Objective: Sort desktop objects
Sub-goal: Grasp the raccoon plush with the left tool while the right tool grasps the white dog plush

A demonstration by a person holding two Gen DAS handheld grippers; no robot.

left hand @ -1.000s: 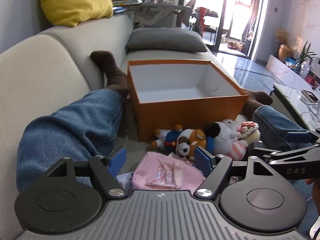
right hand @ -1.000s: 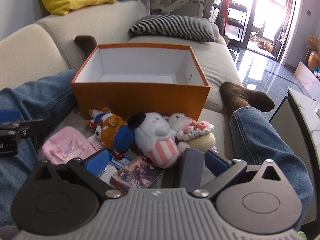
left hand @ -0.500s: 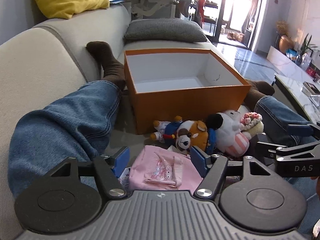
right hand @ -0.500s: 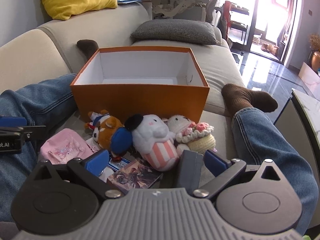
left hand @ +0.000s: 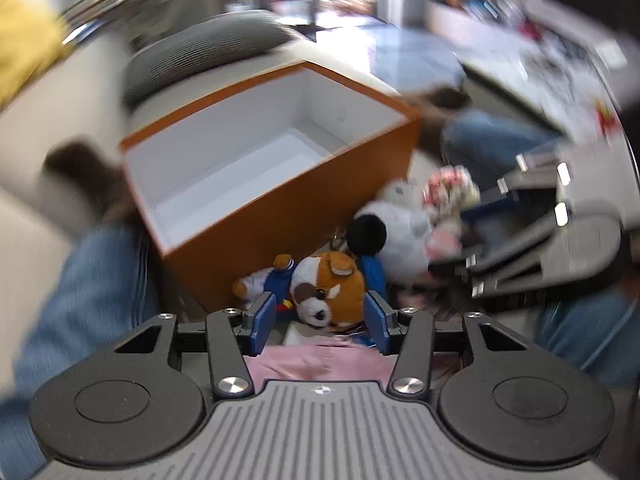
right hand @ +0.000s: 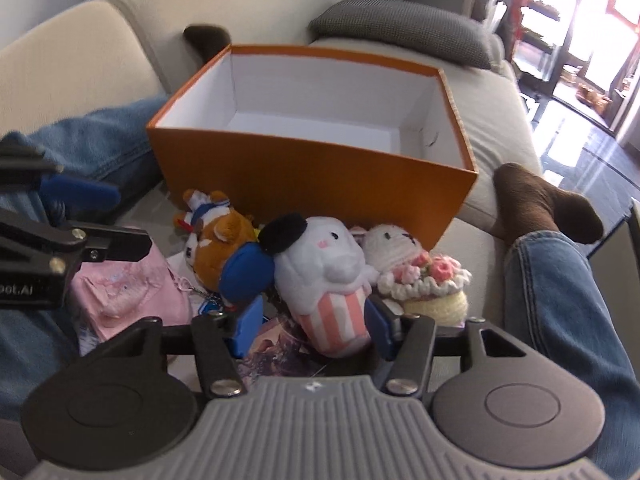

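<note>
An open orange box (left hand: 288, 216) (right hand: 320, 176) with a white, empty inside stands on the sofa. In front of it lie a brown dog plush (left hand: 332, 292) (right hand: 224, 240), a white plush with a striped pink base (left hand: 400, 220) (right hand: 332, 280), a crocheted flower plush (right hand: 420, 276), a pink pouch (left hand: 320, 364) (right hand: 128, 292) and a printed card (right hand: 276, 348). My left gripper (left hand: 320, 320) is open, its blue pads on either side of the dog plush. My right gripper (right hand: 316, 328) is open around the striped base of the white plush. The left view is blurred.
The person's jeans-clad legs (right hand: 560, 280) with brown socks (right hand: 540, 204) lie on both sides of the box. A grey cushion (right hand: 400, 20) and a yellow pillow (left hand: 28, 40) are at the back. A low table (left hand: 540, 64) stands to the right of the sofa.
Both grippers have moved forward and down. The left went from over the pink pouch to the dog plush, swinging fast. The right closed in on the white plush.
</note>
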